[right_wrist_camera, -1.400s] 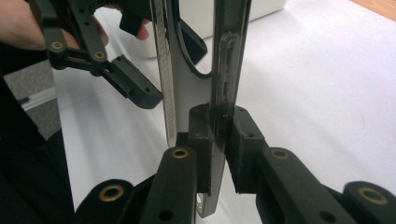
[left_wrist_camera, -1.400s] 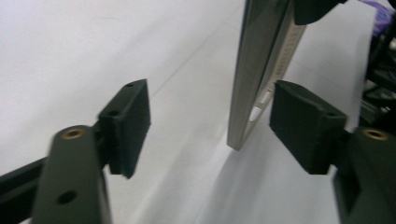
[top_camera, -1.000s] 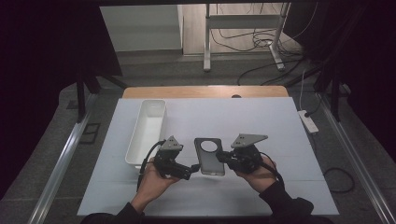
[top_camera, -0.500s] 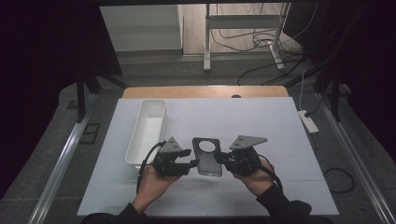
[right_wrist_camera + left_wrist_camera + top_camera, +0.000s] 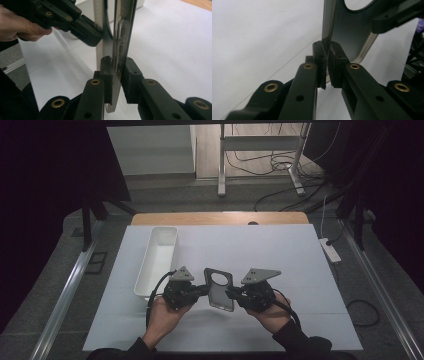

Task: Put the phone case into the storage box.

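White-topped table (image 5: 300, 270), wooden far edge, white tray (image 5: 156, 262) lying at left

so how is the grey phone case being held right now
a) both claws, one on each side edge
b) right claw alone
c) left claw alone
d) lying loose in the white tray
a: the left claw and the right claw each pinch a side edge of the phone case, which is apart from the white tray.

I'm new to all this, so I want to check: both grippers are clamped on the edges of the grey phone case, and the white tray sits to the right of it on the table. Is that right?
Not quite. The white tray sits to the left of the grey phone case, as the high view shows. The rest holds: the left gripper and the right gripper are each clamped on an edge of the case.
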Available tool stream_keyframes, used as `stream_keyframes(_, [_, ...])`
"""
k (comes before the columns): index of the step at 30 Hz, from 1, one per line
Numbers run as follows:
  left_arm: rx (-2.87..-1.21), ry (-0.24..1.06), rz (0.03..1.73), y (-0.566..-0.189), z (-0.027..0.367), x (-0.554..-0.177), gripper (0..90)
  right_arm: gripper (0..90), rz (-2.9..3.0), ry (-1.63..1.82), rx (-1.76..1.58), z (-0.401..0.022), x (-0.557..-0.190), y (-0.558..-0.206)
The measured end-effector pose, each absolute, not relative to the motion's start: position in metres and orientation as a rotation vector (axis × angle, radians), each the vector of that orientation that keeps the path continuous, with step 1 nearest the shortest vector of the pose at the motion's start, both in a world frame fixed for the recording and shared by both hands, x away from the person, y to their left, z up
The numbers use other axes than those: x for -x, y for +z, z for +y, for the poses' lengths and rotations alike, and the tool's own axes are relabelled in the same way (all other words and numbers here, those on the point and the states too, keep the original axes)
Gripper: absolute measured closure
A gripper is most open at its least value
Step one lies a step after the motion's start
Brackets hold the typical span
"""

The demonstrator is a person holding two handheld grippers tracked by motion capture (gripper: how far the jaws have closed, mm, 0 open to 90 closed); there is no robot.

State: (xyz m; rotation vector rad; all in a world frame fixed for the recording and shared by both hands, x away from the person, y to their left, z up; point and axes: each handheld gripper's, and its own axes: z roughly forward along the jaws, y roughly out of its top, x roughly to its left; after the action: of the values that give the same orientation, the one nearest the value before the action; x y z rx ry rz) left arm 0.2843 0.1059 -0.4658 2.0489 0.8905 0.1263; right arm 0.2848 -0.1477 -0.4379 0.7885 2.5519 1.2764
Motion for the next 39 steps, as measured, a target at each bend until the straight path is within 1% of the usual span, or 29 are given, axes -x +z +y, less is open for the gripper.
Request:
stream_keyframes(2, [-2.028,0.131,0.926,-0.465,0.107,-0.286,87.5,78.9,2.575,1.303,-0.772,-0.146,-0.284,-0.438])
stream_keyframes(4, [-2.034,0.144,0.934,-0.465,0.106,-0.286,88.8,76.0,2.598,1.313,-0.748,-0.143,-0.283,-0.439])
stream_keyframes(11, [-2.048,0.182,0.968,-0.464,0.107,-0.287,88.9,67.6,2.605,1.274,-0.727,-0.140,-0.281,-0.441])
stream_keyframes(19, [-2.022,0.181,1.011,-0.461,0.117,-0.292,88.9,58.5,2.623,1.261,-0.753,-0.144,-0.281,-0.441])
stream_keyframes(24, [-2.024,0.161,1.021,-0.459,0.118,-0.296,88.8,53.2,2.649,1.251,-0.781,-0.149,-0.284,-0.442])
stream_keyframes(31, [-2.031,0.184,1.010,-0.454,0.119,-0.300,88.8,47.5,2.676,1.246,-0.816,-0.159,-0.288,-0.441])
stream_keyframes(39, [-2.038,0.198,1.003,-0.447,0.120,-0.306,88.8,36.8,2.681,1.232,-0.838,-0.171,-0.290,-0.444])
